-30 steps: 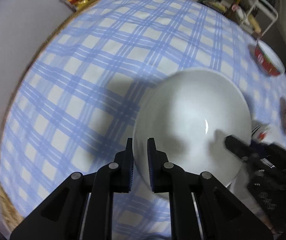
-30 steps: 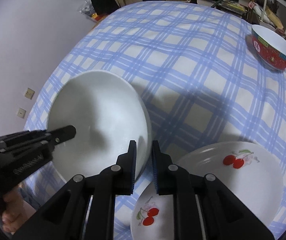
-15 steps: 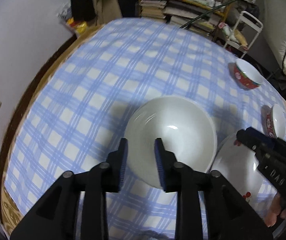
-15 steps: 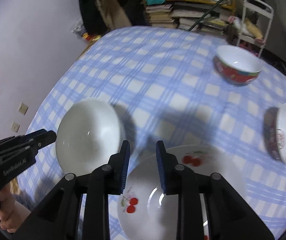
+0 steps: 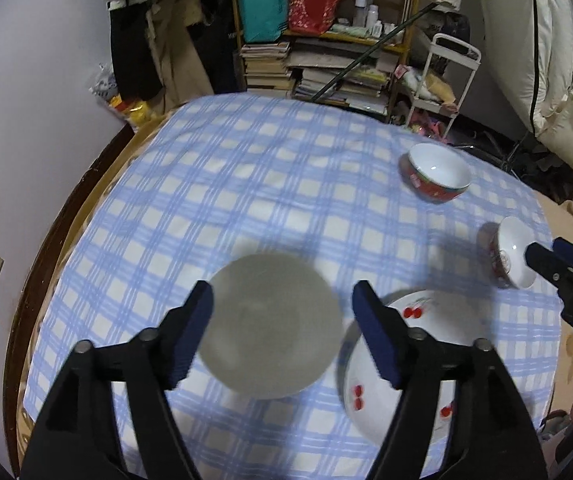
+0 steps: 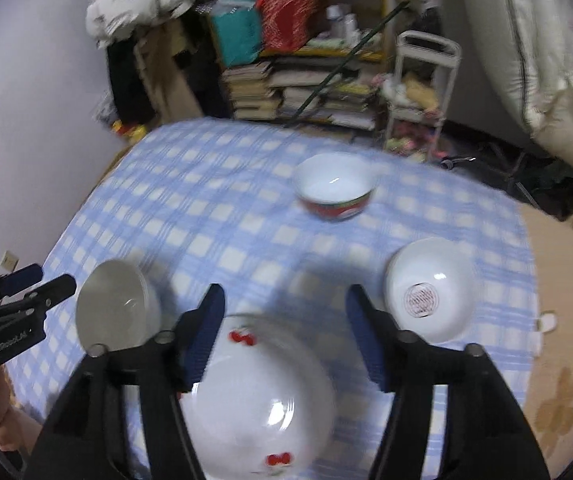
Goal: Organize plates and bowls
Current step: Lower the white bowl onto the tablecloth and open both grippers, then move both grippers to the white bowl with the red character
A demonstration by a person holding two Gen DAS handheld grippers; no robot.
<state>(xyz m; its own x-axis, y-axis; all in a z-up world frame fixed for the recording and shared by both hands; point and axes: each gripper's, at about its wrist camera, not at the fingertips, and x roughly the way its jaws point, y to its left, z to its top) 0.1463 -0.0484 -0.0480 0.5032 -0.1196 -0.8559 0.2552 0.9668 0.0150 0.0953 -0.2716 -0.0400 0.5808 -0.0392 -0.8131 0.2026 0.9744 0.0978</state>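
**Both claws let go of the white bowl and pull back, wide open**

Since a second ago both claws have released the rim of the white bowl (image 5: 270,326) and lifted away; it now sits alone on the table (image 5: 246,184), and each claw has spread from nearly closed to wide apart, holding nothing.

From the left claw (image 5: 282,332) the white bowl lies straight ahead and below, framed between its fingers. Just to that claw's right, close beside the bowl, is the cherry plate (image 5: 426,344). The right claw (image 6: 282,332) hovers directly over this plate (image 6: 262,392), so it is the nearer one for a plate pickup, while the left is nearer the white bowl. A round plate has no long axis; any rim point serves.

Count: three bowls, namely the white bowl, a red bowl (image 6: 334,190) far ahead of the right claw, and a patterned bowl (image 6: 426,292) ahead to its right. Plates look like two stacked, though blur makes that uncertain.
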